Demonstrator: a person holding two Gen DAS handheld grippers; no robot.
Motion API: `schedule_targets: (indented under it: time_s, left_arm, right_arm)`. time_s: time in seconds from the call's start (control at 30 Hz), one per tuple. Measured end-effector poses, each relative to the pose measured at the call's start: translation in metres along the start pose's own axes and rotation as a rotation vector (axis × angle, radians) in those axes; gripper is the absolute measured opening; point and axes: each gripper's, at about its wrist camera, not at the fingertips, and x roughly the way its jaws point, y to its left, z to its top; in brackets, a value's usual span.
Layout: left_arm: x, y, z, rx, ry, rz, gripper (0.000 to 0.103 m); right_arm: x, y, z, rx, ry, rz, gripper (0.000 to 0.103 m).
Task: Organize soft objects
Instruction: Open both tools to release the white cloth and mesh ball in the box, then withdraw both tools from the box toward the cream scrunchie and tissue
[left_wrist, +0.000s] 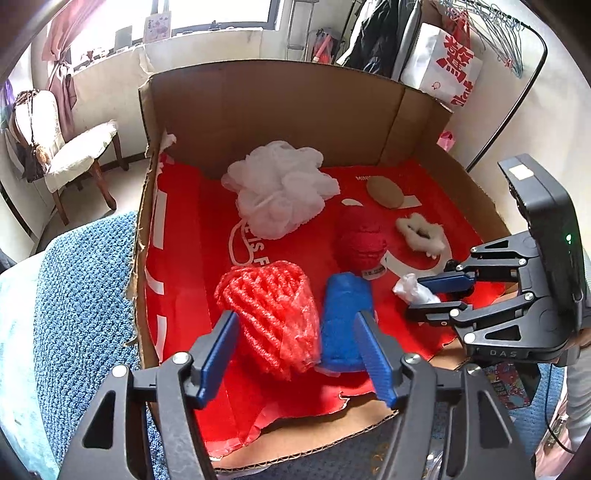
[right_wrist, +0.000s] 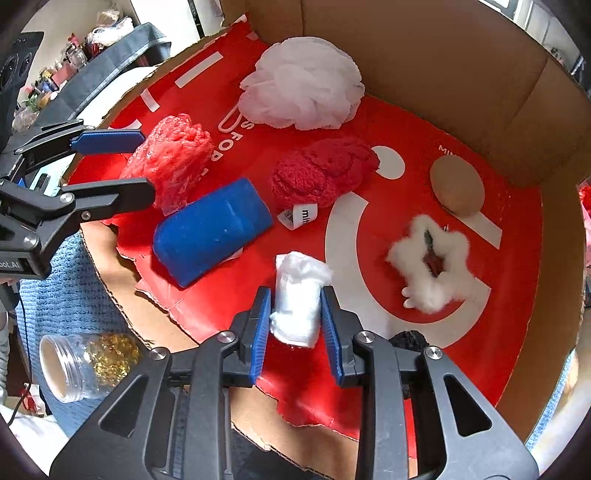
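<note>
Soft things lie on a red sheet in a cardboard box (left_wrist: 266, 107). My left gripper (left_wrist: 297, 354) is open; its jaws stand either side of a red foam net (left_wrist: 271, 310) and a blue sponge (left_wrist: 345, 317), not closed on either. My right gripper (right_wrist: 297, 325) is shut on a white cotton wad (right_wrist: 297, 299), seen in the left wrist view too (left_wrist: 412, 290). A white mesh puff (right_wrist: 304, 81), a red knitted ball (right_wrist: 323, 171), a tan oval pad (right_wrist: 458, 190) and a white fluffy ring (right_wrist: 432, 266) lie further in.
The box walls (right_wrist: 443, 70) rise behind and to the right; the torn front edge (right_wrist: 122, 258) is low. A jar of gold bits (right_wrist: 86, 363) lies outside on a blue knitted cloth (left_wrist: 81, 295). A chair (left_wrist: 74, 155) stands far left.
</note>
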Motion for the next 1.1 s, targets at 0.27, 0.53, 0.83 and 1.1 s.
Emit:
schedule_targets:
  time_s: [0.27,0.53,0.83,1.1]
  left_arm:
    - [-0.008,0.002,-0.003,-0.002,-0.014,-0.012,0.072]
    - [-0.020,-0.002,-0.005,0.006,-0.042,-0.021,0.076]
    - [-0.035,-0.015,-0.009,0.023,-0.075,-0.032,0.077]
    - [-0.058,-0.019,-0.017,0.001,-0.127,-0.027,0.091]
  right_arm:
    - [-0.002,0.008,-0.002,-0.019,-0.004,-0.012,0.026]
    - [-0.009,0.013,-0.004,-0.025,-0.016,-0.029,0.026]
    - [-0.021,0.026,-0.011,-0.048,-0.061,-0.070,0.072]
    - [-0.072,0.025,-0.028,-0.013,-0.152,-0.105,0.072]
